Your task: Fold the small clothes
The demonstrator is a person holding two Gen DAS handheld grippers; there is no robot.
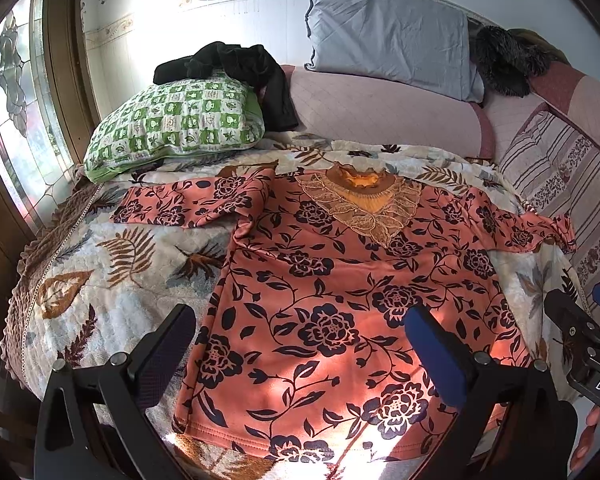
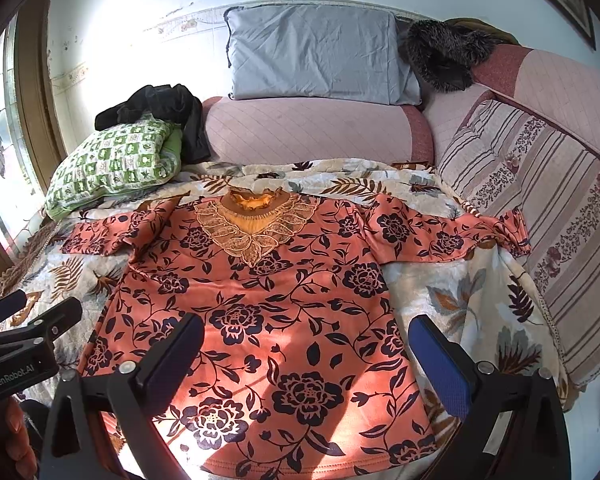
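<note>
An orange top [image 1: 340,292] with dark flower print and a lace collar lies flat, face up, on a leaf-patterned blanket [image 1: 112,272], sleeves spread to both sides. In the right wrist view the same top [image 2: 268,320] fills the middle, hem nearest me. My left gripper [image 1: 300,360] hovers open over the hem, nothing between its fingers. My right gripper [image 2: 304,364] also stands open above the lower part of the top, holding nothing. Each gripper shows at the edge of the other's view: the right gripper [image 1: 580,320], the left gripper [image 2: 32,312].
A green checked pillow [image 1: 172,128] with a black garment [image 1: 236,68] on it lies at the back left. A grey pillow [image 1: 388,36] leans on a pink bolster [image 1: 380,116]. A striped cushion [image 2: 540,208] lines the right side. A window [image 1: 12,112] is on the left.
</note>
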